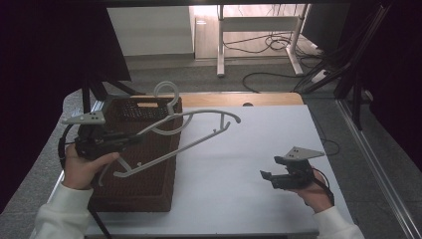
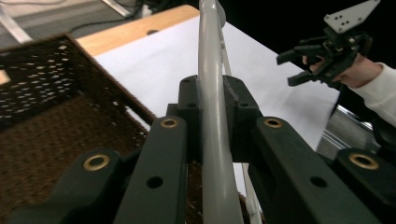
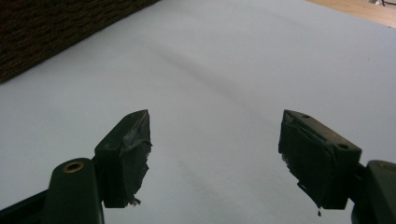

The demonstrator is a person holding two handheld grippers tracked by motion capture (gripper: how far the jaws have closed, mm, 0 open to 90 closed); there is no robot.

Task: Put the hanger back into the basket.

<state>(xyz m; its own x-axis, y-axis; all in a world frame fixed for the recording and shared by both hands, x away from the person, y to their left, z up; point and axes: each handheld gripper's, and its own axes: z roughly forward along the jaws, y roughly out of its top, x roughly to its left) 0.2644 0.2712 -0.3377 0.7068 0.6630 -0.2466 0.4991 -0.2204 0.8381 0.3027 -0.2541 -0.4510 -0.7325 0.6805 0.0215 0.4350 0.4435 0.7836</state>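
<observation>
Left claw [image 1: 130,138], at the left of the high view, is clamped on one arm of the white hanger [image 1: 191,137], held in the air over the brown basket [image 1: 149,191]. Lifting looks done; lowering the hanger into the basket (my guess at the aim) is left. Right claw [image 1: 266,177], lower right, hangs apart and empty above the white table [image 1: 234,199].

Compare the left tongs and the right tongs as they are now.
The left tongs are shut on the grey hanger, held above the brown basket; the right tongs are open with nothing between them. The left is over the basket, the right over the white table. Both are black and hand-held.
</observation>
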